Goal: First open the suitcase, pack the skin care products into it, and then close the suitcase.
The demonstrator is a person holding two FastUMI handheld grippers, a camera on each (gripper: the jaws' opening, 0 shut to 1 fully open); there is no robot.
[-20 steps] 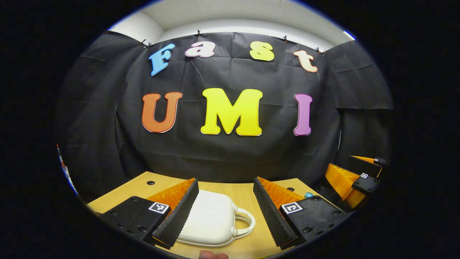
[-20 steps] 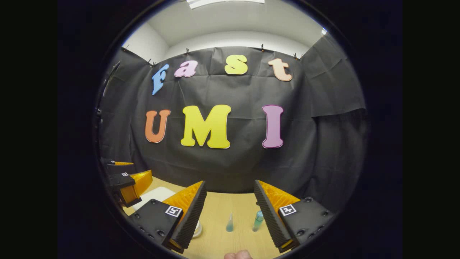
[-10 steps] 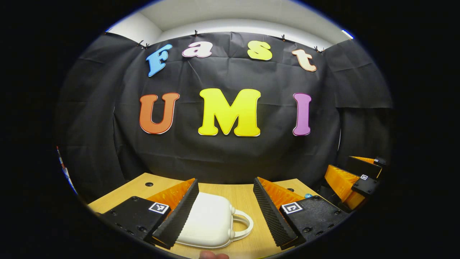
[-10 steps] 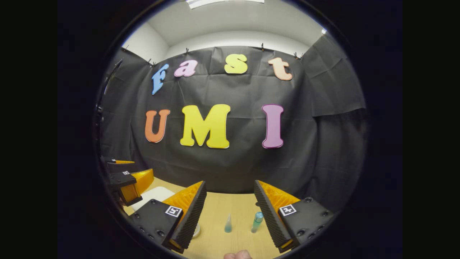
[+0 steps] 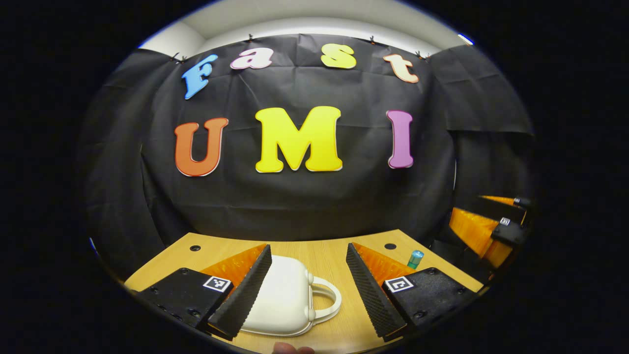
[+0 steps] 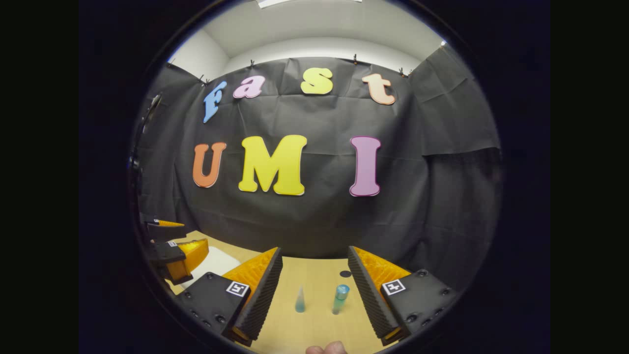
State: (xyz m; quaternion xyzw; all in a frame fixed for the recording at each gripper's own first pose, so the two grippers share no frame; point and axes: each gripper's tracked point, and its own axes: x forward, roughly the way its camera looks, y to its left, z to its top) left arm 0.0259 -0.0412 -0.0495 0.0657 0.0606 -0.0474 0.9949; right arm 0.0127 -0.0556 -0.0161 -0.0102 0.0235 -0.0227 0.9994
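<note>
Here the left gripper (image 5: 308, 285) is spread wide over the white case (image 5: 285, 300), which lies shut on the table (image 5: 324, 255) between its fingers, not touching them. The right gripper (image 6: 314, 290) is spread wide too, with 2 small bottles (image 6: 339, 298) standing between its fingers.

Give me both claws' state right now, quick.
Left claw: open, holding nothing, over the closed white suitcase.
Right claw: open, holding nothing, above the two teal skin care bottles.

1 suitcase (image 5: 287, 290), 2 skin care bottles (image 6: 300, 300) (image 6: 339, 298), 2 grippers (image 5: 308, 290) (image 6: 315, 295).
</note>
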